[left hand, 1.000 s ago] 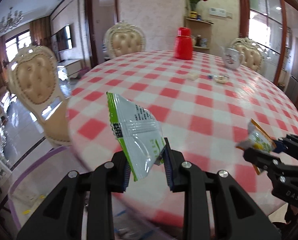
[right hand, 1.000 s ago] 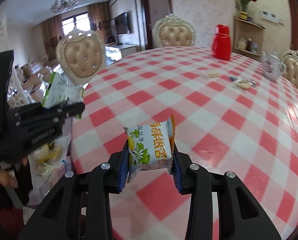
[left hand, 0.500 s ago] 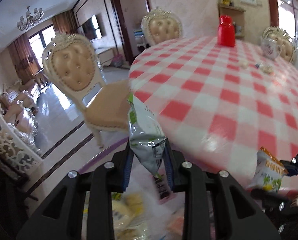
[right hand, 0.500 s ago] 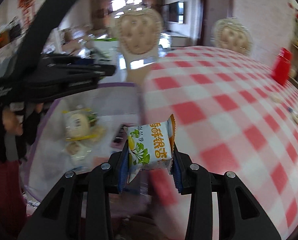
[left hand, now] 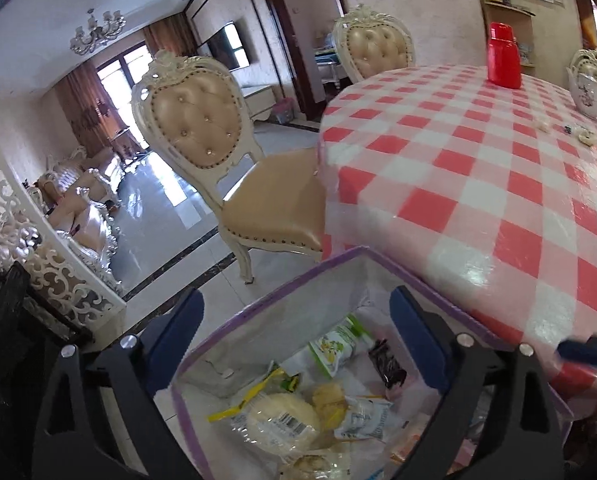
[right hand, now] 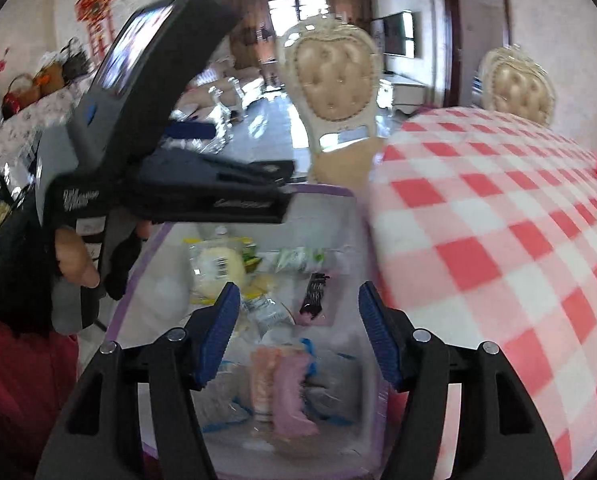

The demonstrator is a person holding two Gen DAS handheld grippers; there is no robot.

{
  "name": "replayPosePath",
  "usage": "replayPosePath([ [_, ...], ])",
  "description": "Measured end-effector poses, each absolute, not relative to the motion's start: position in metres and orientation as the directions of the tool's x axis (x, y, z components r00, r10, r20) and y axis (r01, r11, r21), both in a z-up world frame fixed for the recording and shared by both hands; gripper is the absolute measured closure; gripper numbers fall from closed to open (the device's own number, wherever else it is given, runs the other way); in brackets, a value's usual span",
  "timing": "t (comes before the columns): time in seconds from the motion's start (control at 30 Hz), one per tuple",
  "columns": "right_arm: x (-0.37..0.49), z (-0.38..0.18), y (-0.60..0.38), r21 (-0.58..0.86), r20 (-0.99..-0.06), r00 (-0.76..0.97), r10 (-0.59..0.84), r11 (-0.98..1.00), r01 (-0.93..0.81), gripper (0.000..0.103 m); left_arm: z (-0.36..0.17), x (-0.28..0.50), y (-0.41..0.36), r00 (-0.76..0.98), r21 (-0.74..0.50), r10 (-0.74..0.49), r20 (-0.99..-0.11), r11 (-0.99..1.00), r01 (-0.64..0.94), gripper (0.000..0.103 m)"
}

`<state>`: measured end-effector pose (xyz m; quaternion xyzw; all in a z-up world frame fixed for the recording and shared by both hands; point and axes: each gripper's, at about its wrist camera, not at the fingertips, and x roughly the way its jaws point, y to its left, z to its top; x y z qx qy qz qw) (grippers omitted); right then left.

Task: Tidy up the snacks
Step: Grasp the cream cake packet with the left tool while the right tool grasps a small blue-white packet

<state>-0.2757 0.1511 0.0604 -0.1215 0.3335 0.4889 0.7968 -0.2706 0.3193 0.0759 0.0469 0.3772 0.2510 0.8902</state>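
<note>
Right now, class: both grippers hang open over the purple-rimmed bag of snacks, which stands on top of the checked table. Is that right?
Not quite. The bag is not on the table; the left wrist view shows it below and beside the table's edge. Left gripper and right gripper do hang open over it.

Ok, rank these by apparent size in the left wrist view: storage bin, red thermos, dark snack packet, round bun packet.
1. storage bin
2. round bun packet
3. red thermos, though it stands far off, so likely bigger in reality
4. dark snack packet

text: none legible | left gripper (right hand: 202,200) markings: blurred
</note>
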Motion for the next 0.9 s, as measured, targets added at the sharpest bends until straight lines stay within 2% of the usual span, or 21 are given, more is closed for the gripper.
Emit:
replayPosePath([
  [0.13, -0.255, 0.066, 0.111, 0.161, -0.633, 0.369, 0.68, 0.582, -0.797, 0.04, 0.076, -0.264, 0.302, 0.618, 0.253, 0.441, -0.651, 0.894, -0.371, 0.008],
  [0.27, -0.235, 0.068, 0.061, 0.168, -0.614, 0.456, 0.645, 0.671, -0.723, 0.032, 0.075, -0.256, 0.284, 0.639, 0.242, 0.411, -0.65, 0.909, -0.338, 0.007],
  [0.5, -0.195, 0.061, -0.034, 0.211, -0.615, 0.572, 0.543, 0.812, -0.544, 0.026, 0.066, -0.231, 0.241, 0.653, 0.211, 0.33, -0.681, 0.943, -0.256, 0.006],
  [0.63, -0.17, 0.055, -0.092, 0.252, -0.621, 0.619, 0.48, 0.871, -0.422, 0.024, 0.063, -0.207, 0.202, 0.679, 0.123, 0.198, -0.707, 0.98, -0.158, 0.004],
  [0.9, -0.125, 0.034, -0.201, 0.332, -0.639, 0.679, 0.361, 0.926, -0.18, 0.022, 0.051, -0.121, 0.084, 0.633, 0.0, -0.098, -0.768, 0.988, 0.153, 0.004],
])
